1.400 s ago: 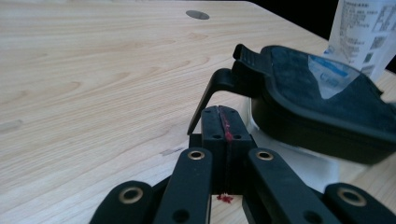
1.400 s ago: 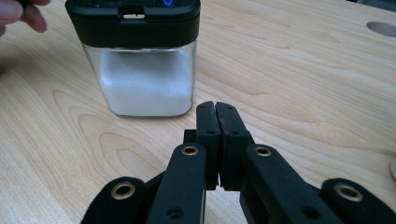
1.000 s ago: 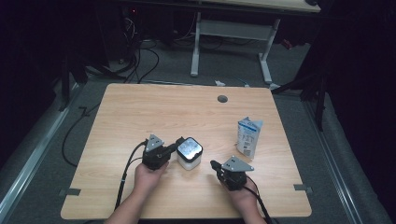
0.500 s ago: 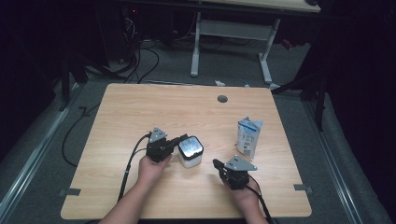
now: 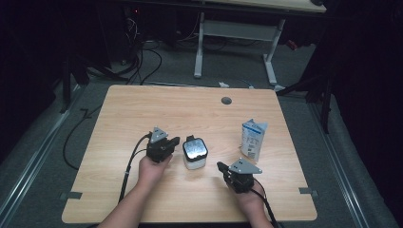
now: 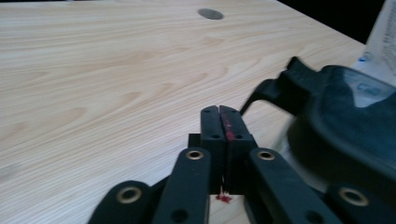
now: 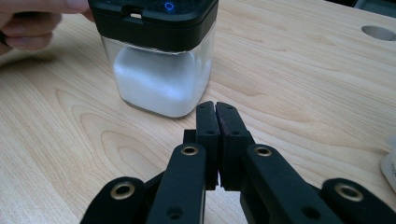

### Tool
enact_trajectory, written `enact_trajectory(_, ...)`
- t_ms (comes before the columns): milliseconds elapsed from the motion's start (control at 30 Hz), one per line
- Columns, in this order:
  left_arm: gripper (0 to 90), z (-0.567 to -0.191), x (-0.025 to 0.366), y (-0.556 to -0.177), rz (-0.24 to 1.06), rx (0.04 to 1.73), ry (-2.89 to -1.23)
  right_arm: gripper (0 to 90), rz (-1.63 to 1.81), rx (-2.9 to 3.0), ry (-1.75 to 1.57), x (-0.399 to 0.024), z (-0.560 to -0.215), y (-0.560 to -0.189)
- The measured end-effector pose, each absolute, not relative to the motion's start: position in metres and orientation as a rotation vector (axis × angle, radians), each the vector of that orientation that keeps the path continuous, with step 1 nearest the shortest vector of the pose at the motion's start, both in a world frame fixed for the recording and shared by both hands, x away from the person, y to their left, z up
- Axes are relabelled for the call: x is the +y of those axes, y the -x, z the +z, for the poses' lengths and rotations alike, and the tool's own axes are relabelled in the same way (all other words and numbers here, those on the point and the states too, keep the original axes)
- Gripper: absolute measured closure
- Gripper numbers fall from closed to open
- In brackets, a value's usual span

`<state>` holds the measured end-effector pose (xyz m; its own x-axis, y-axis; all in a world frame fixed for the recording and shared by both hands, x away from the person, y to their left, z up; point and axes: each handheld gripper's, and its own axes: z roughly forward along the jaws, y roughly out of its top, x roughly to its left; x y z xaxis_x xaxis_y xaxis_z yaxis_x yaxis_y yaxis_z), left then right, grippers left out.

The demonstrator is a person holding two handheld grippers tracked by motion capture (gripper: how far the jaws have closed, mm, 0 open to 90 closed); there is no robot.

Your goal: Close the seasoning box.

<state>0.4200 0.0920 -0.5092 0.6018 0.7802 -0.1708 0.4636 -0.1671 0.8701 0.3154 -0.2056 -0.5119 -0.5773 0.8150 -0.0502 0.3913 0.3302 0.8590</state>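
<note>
Both grippers closed, empty: left gripper [image 5: 175, 141] just beside lidded jar [image 5: 195, 153], right gripper [image 5: 222, 166] near it on table [image 5: 142, 109].

A light wooden bench [image 5: 142, 109] stands on grey carpeted floor [image 5: 43, 156] in a dark room. Beyond the bench's far edge stands a white metal desk frame [image 5: 235, 35], with black cables [image 5: 142, 52] beside it.

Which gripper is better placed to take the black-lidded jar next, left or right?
Left, probably. The left gripper sits right beside the jar, jaws together, tips by the lid. The right gripper is farther off, jaws shut, jar ahead of it with bare table between. Either must open first.
</note>
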Motion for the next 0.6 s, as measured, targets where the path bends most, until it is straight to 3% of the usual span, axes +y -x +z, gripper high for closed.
enact_trajectory(100,82.7,-0.508,0.111,-0.408,0.44,1.022,-1.814,88.7,1.171,2.12,-1.053,-0.205,-0.512,-0.318)
enact_trajectory(267,62.9,-0.504,0.149,-0.368,0.57,1.052,-1.777,88.8,1.176,2.11,-1.055,-0.203,-0.511,-0.325)
enact_trajectory(367,54.1,-0.504,0.167,-0.351,0.583,1.076,-1.759,88.8,1.17,2.109,-1.068,-0.2,-0.512,-0.333)
enact_trajectory(600,51.0,-0.515,0.195,-0.335,0.613,1.142,-1.786,88.8,1.129,2.113,-1.085,-0.187,-0.516,-0.354)
